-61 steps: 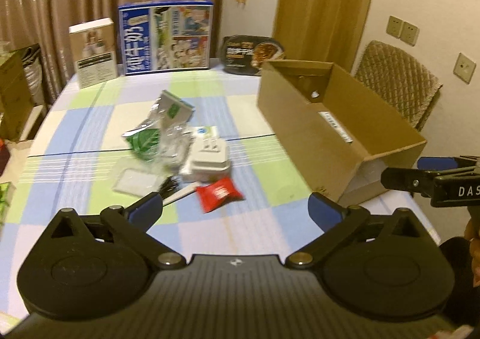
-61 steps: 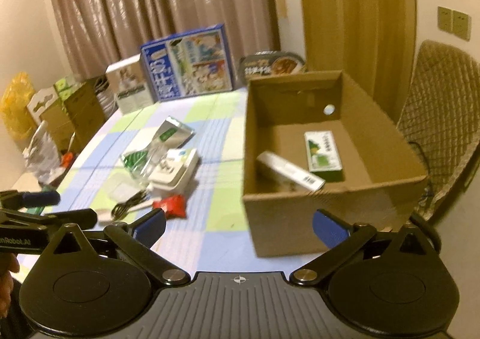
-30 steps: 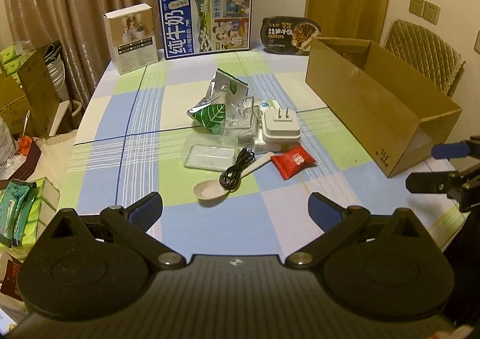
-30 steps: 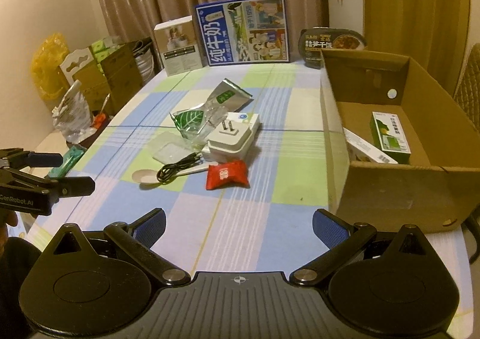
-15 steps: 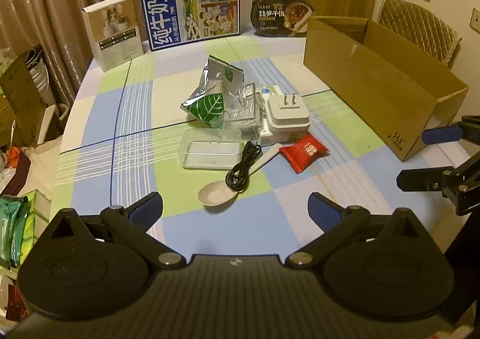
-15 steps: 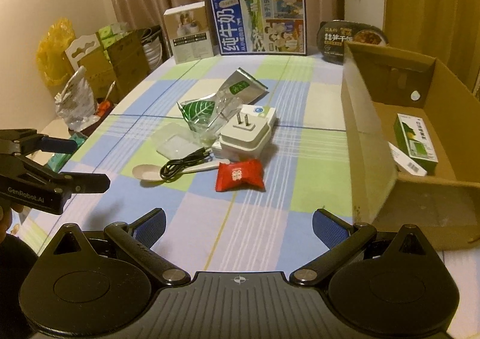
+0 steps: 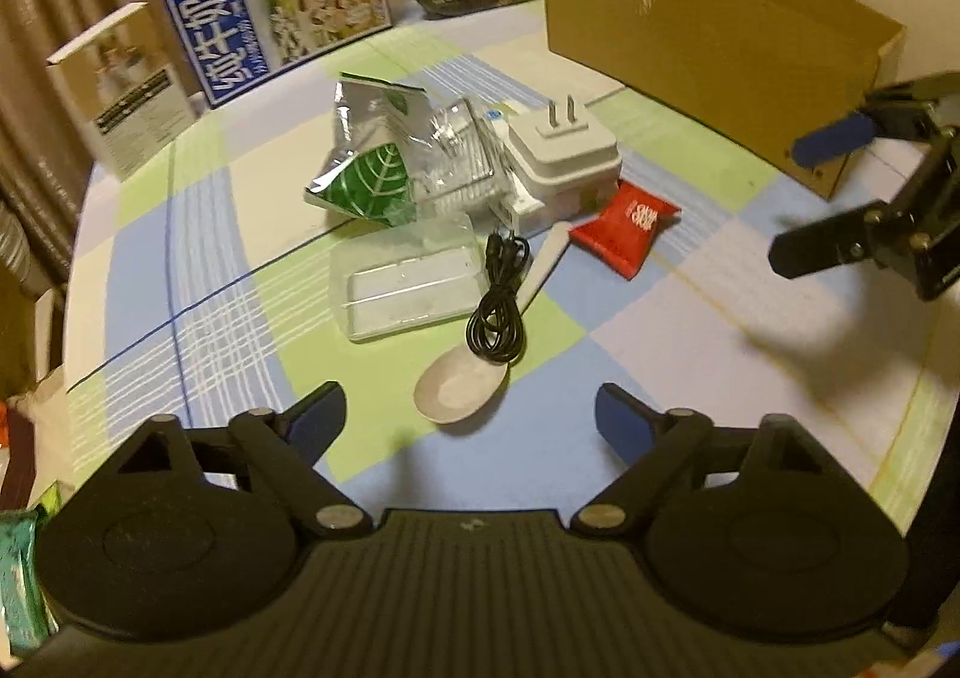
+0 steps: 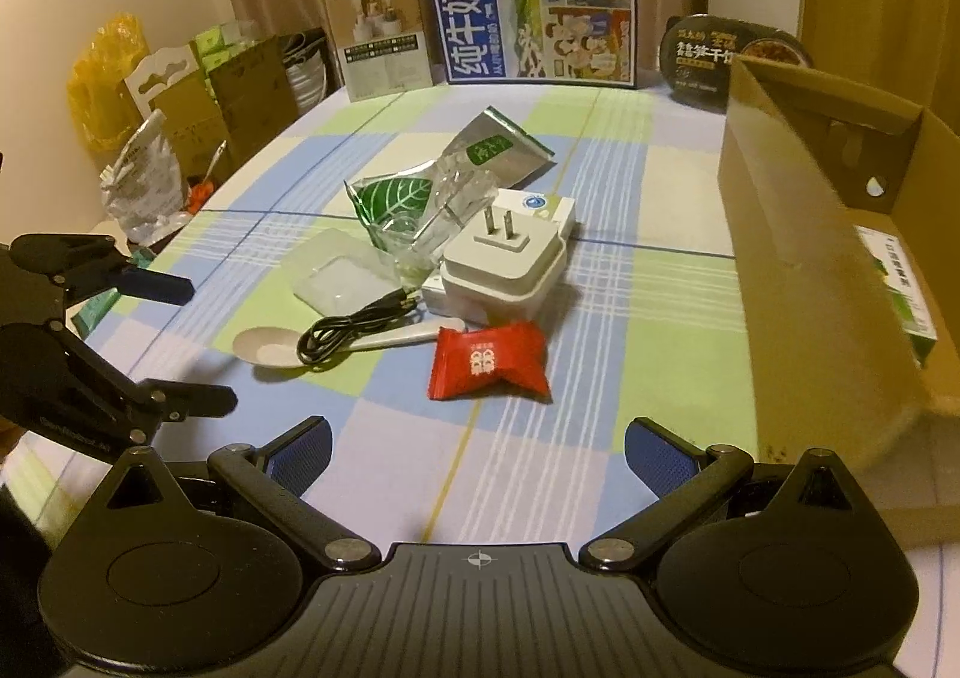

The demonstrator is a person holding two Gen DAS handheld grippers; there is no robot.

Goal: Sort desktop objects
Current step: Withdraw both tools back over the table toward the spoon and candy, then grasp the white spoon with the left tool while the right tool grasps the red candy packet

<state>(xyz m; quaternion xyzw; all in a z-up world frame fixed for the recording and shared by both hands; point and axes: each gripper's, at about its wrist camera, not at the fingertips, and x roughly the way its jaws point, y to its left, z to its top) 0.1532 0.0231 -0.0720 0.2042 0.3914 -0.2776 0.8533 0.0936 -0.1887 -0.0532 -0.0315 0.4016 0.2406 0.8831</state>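
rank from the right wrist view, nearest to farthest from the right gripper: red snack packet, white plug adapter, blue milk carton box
From the right gripper:
1. Red snack packet, just ahead on the tablecloth, nearest.
2. White plug adapter, behind the packet, mid-table.
3. Blue milk carton box, upright at the far table edge by the curtain.

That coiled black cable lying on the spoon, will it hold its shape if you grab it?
Probably not. The black cable is a thin, loosely looped bundle, so it would likely sag and uncoil when lifted. It drapes over the white spoon, so tugging it may nudge the spoon too. It looks light.
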